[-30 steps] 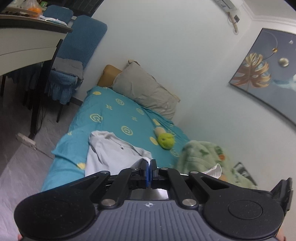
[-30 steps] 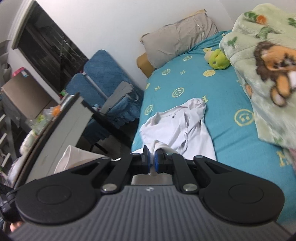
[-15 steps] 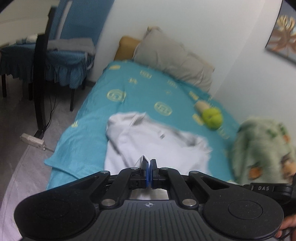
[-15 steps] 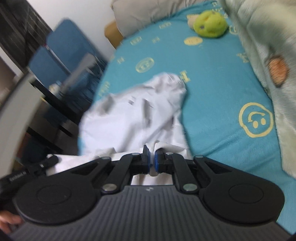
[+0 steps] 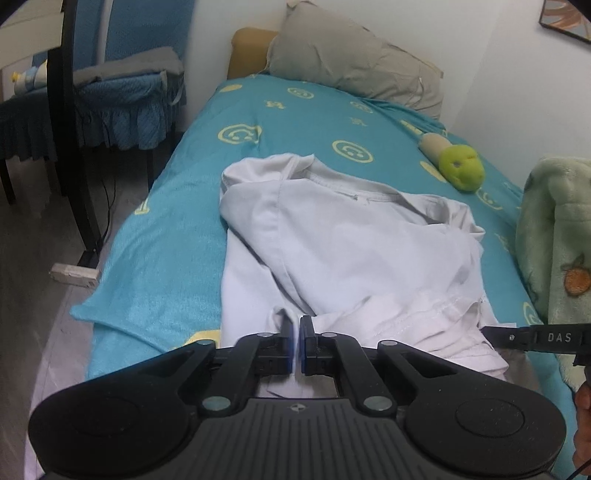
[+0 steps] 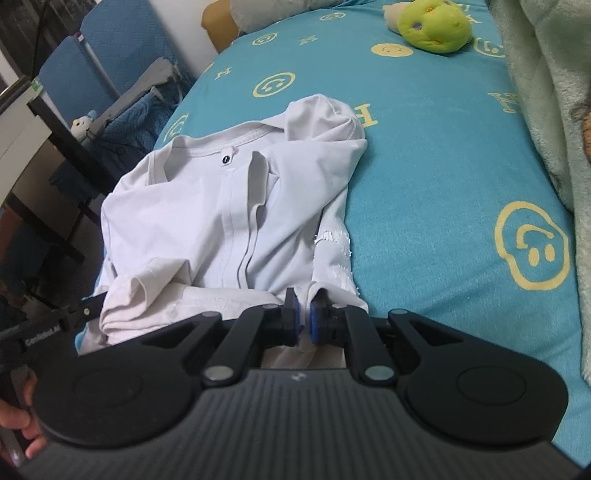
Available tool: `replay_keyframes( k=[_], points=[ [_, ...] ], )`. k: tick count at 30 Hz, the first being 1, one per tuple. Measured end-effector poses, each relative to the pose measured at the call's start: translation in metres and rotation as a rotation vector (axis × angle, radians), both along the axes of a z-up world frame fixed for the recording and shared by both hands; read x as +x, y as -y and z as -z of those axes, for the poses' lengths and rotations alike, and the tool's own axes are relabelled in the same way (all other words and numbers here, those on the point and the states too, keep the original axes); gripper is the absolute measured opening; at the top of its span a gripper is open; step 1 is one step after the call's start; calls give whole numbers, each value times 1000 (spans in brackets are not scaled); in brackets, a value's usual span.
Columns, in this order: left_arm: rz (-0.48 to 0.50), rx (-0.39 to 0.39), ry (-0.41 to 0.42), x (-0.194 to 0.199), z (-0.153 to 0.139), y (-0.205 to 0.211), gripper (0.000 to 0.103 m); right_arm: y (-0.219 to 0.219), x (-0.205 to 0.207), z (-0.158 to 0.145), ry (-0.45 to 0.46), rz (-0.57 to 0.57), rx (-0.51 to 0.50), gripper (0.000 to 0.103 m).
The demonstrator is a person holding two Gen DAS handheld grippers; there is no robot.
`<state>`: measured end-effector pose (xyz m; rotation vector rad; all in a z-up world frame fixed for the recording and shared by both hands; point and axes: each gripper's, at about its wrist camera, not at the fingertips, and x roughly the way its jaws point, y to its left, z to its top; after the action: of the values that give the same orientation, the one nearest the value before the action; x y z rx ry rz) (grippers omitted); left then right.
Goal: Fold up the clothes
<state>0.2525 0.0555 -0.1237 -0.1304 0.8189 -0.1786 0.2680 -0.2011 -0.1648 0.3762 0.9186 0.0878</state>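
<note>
Your bed, in its teal smiley sheet, carries everything. A green fleece blanket is heaped along its right edge, and a grey pillow sits at the head. The white shirt lies crumpled mid-bed, collar toward the pillow, hem at the near edge. A green plush toy rests beyond it. Your left gripper pinches the hem's left part; your right gripper is clamped on its right part.
</note>
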Motion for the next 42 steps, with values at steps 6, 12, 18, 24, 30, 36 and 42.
replay_keyframes(
  k=[6,12,18,24,30,36,42],
  points=[
    [19,56,102,-29,-33,11,48,-5,-14,-22,47,16,-51,12],
    [0,58,206,-80,-71,12,67,-13,-50,-57,152,18,-78,30],
    [-15,40,288,-133,-103,10,83,-19,-100,-88,262,14,-106,85],
    [-10,24,374,-188,-125,12,103,-26,-149,-119,372,10,-133,85],
    [-9,26,346,-219,-119,17,103,-34,-189,-124,406,23,-171,85],
    [-16,-33,223,-220,-105,17,103,-40,-201,-114,383,48,-202,85],
    [-71,-120,18,-200,-77,2,103,-39,-195,-104,345,82,-213,85]
  ],
)
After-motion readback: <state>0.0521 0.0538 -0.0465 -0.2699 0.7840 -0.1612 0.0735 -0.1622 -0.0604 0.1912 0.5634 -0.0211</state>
